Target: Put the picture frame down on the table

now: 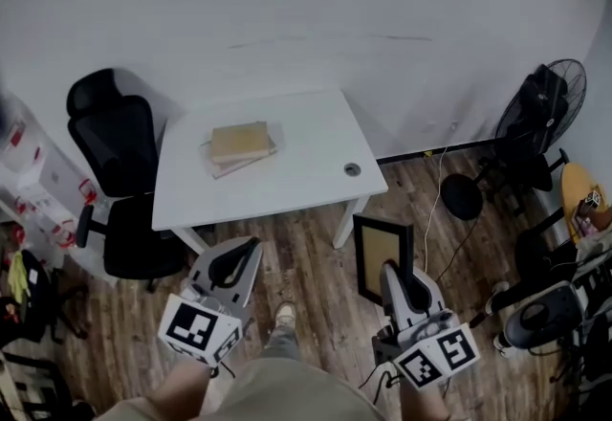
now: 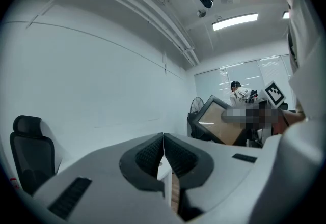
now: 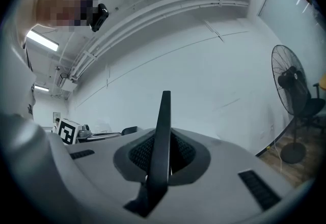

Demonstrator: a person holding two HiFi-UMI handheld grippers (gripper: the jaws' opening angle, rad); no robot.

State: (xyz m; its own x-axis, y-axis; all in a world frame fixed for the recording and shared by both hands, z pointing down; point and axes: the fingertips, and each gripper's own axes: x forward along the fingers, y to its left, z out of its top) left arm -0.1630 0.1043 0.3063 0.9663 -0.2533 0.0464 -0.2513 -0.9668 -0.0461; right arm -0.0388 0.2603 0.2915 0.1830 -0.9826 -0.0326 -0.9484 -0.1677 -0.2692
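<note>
A black picture frame point(image 1: 382, 257) with a tan panel is held upright above the wood floor, in front of the white table point(image 1: 306, 175). My right gripper point(image 1: 391, 270) is shut on its lower edge; in the right gripper view the frame point(image 3: 162, 139) stands edge-on between the jaws. My left gripper point(image 1: 239, 259) is shut with nothing in it, low at the left, short of the table's front edge. In the left gripper view the jaws point(image 2: 163, 154) meet, and the frame point(image 2: 220, 122) shows tilted at the right.
A stack of tan books point(image 1: 241, 145) lies on the table, with a cable hole point(image 1: 353, 169) near its right end. A black office chair point(image 1: 120, 175) stands left of the table. A floor fan point(image 1: 545, 113) and cables point(image 1: 449, 189) are at the right.
</note>
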